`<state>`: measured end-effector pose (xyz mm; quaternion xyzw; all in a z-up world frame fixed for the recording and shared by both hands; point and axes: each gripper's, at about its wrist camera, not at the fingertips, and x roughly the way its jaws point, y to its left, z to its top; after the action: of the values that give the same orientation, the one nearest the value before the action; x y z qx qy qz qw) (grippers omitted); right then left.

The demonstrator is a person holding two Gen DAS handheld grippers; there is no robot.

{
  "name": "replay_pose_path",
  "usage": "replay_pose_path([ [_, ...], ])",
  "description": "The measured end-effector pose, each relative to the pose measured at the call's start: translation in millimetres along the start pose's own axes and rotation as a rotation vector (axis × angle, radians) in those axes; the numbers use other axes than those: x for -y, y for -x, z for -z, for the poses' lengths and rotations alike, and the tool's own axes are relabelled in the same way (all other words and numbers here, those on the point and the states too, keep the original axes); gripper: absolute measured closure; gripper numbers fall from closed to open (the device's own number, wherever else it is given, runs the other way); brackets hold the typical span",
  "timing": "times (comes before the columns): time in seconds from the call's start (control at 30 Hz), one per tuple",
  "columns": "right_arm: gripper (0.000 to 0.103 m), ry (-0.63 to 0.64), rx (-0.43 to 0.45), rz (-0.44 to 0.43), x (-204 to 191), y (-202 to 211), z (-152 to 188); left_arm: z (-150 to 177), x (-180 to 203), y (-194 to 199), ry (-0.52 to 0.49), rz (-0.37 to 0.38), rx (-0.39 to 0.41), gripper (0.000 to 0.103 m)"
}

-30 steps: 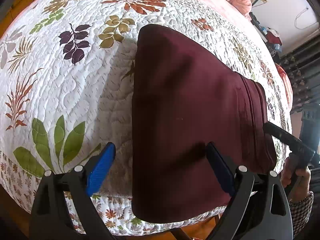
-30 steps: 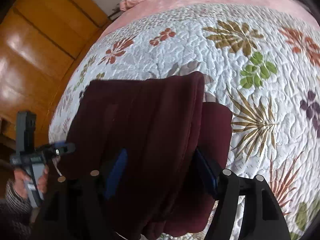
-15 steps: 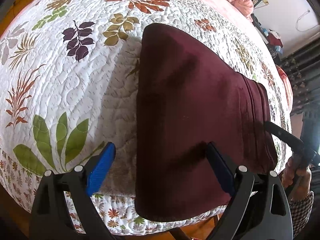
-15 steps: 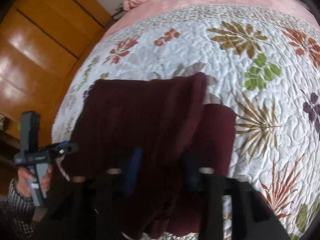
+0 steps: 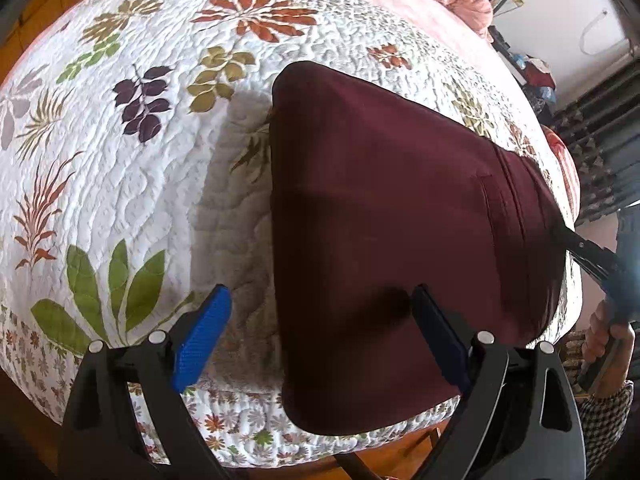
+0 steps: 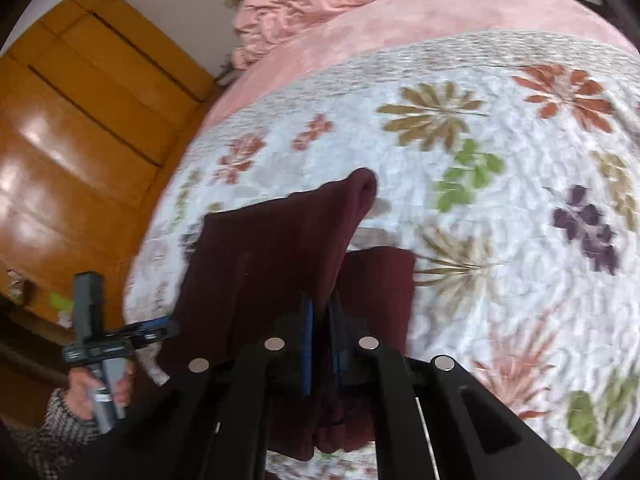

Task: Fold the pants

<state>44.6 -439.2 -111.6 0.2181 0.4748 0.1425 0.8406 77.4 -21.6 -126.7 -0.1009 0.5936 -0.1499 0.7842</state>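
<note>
The dark maroon pants [image 5: 384,216] lie folded on the flowered quilt [image 5: 132,184], near the bed's front edge. My left gripper [image 5: 320,332] is open, its blue pads [image 5: 204,332] straddling the pants' near left edge, above the cloth. My right gripper [image 6: 322,332] is shut on the pants' end [image 6: 280,256] and lifts that edge off the quilt; a lower layer [image 6: 380,280] stays flat. The right gripper also shows in the left wrist view [image 5: 580,246] at the pants' right end. The left gripper shows in the right wrist view [image 6: 120,334], open.
The quilt [image 6: 500,184] covers a bed with pink bedding [image 6: 360,4] at the far end. A wooden wardrobe [image 6: 68,132] stands beside the bed. Clutter and dark curtains [image 5: 600,136] lie past the bed's far side.
My right gripper has closed on the pants' end and raised it, bunching the top layer. My left gripper has stayed open and drifted slightly.
</note>
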Motion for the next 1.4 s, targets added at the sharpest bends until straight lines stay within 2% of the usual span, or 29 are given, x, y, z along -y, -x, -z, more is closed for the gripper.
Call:
replay_pose_path([
  [0.1, 0.098, -0.025, -0.053, 0.056, 13, -18, 3, 2, 6, -12, -0.016, -0.023, -0.022, 0.012],
  [0.17, 0.097, -0.018, -0.085, 0.060, 14, -36, 7, 3, 8, -22, -0.018, -0.038, -0.029, 0.012],
  [0.23, 0.095, -0.021, -0.068, 0.054, 13, -38, 10, 2, 7, -27, -0.012, -0.043, -0.032, 0.010],
  [0.3, 0.075, -0.033, -0.051, 0.018, 12, -28, 11, 2, 7, -27, -0.015, -0.044, -0.032, 0.010],
  [0.33, 0.060, -0.036, -0.041, 0.013, 12, -22, 13, 1, 8, -25, -0.018, -0.041, -0.030, 0.011],
  [0.5, 0.059, -0.047, -0.033, -0.005, 8, 8, 37, 5, 10, -10, -0.028, -0.032, -0.015, 0.012],
  [0.57, 0.050, -0.071, -0.040, -0.028, 10, 14, 50, 9, 11, -4, -0.042, -0.028, -0.002, 0.012],
  [0.73, 0.049, -0.104, -0.099, -0.060, 11, 4, 78, 19, 19, -9, -0.068, -0.032, -0.024, 0.012],
  [0.87, 0.048, -0.180, -0.093, -0.154, 16, -6, 80, 22, 21, -18, -0.045, -0.012, -0.043, 0.012],
  [0.93, 0.047, -0.177, -0.104, -0.149, 13, -11, 78, 21, 21, -21, -0.035, -0.006, -0.052, 0.012],
  [1.03, 0.033, -0.170, -0.110, -0.197, 9, -11, 76, 21, 20, -22, -0.018, 0.008, -0.061, 0.012],
  [1.07, 0.031, -0.170, -0.110, -0.205, 8, -10, 77, 22, 20, -23, -0.015, 0.011, -0.062, 0.012],
  [1.13, 0.031, -0.160, -0.124, -0.180, 6, -16, 77, 22, 21, -24, -0.013, 0.017, -0.062, 0.011],
  [1.2, 0.042, -0.148, -0.125, -0.147, 4, -23, 77, 23, 21, -26, -0.008, 0.021, -0.065, 0.011],
  [1.27, 0.060, -0.113, -0.122, -0.122, 0, -23, 75, 23, 20, -26, 0.001, 0.028, -0.068, 0.011],
  [1.33, 0.068, -0.093, -0.107, -0.142, -5, -16, 72, 23, 20, -23, -0.003, 0.029, -0.069, 0.011],
  [1.4, 0.071, -0.053, -0.077, -0.131, -13, 0, 67, 22, 20, -13, -0.015, 0.021, -0.051, 0.011],
])
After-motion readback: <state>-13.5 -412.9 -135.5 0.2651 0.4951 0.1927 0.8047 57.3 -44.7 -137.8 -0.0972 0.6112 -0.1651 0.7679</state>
